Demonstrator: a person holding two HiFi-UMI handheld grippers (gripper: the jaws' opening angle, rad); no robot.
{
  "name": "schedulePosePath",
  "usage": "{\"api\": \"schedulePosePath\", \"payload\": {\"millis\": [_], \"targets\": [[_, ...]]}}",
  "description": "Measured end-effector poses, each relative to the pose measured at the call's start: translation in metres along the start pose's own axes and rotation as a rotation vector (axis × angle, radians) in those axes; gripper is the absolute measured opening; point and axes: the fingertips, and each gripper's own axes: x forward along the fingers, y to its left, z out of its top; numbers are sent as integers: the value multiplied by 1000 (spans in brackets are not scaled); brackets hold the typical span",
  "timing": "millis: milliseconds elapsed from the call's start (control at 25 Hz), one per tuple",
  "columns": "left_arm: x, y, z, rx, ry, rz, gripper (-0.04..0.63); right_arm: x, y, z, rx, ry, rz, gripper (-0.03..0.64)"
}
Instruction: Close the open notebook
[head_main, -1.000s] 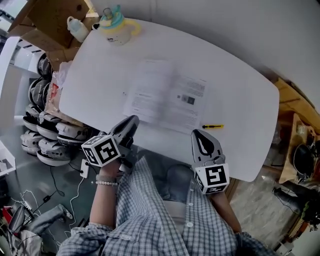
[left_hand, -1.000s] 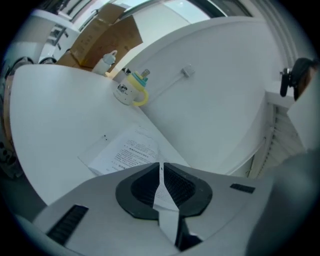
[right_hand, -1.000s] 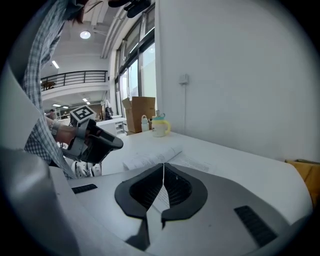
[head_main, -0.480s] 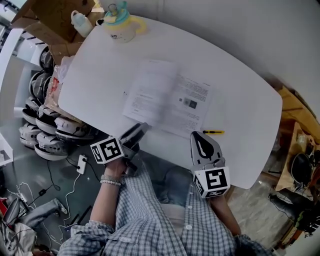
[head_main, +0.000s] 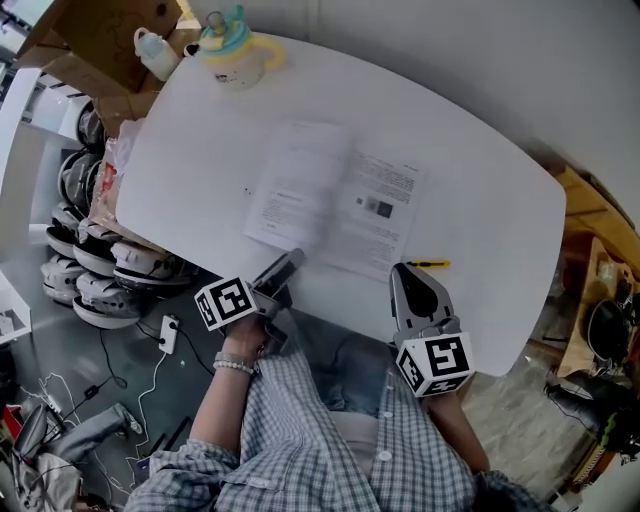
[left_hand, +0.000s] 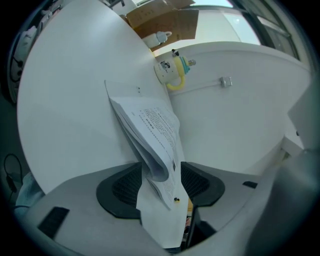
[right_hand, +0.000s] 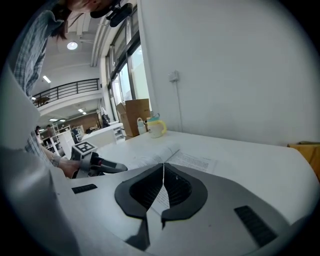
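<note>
While it lies spread flat near the middle of the table, the open notebook (head_main: 335, 200) shows two leaves of thin white printed paper meeting at a soft centre fold. Its near left corner reaches between the jaws of the left gripper (head_main: 290, 263). In the left gripper view the pages (left_hand: 152, 132) bulge in a loose curl there. The jaws have just been opening, and their dark ribbed pads (left_hand: 125, 186) stand released on either side of the paper without pressing it.

The right gripper (head_main: 412, 282) sits at the table's near edge, its curved jaws clenched tip to tip on nothing.

A slim yellow-and-black pen (head_main: 428, 264) lies just beside the notebook's near right corner. The table (head_main: 490, 190) is smooth, white and round-cornered. At its far corner, well apart, stands a pale mug (head_main: 235, 55) with a yellow handle, with a cardboard box (head_main: 100, 30) beyond it.
</note>
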Motion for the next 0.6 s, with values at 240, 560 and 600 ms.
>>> {"api": "schedulePosePath", "payload": {"millis": [240,560,600], "targets": [[4,9,-3,-79,-22,-23,225,-2,5,5,1,-21,11,23],[8,10,15,-80,-61,-16,221,-12,-2,2,-5,-26,-18,22],[8,11,16,-80,-66,-13,199,-14,-2,2,-9,-28,-21,22]]}}
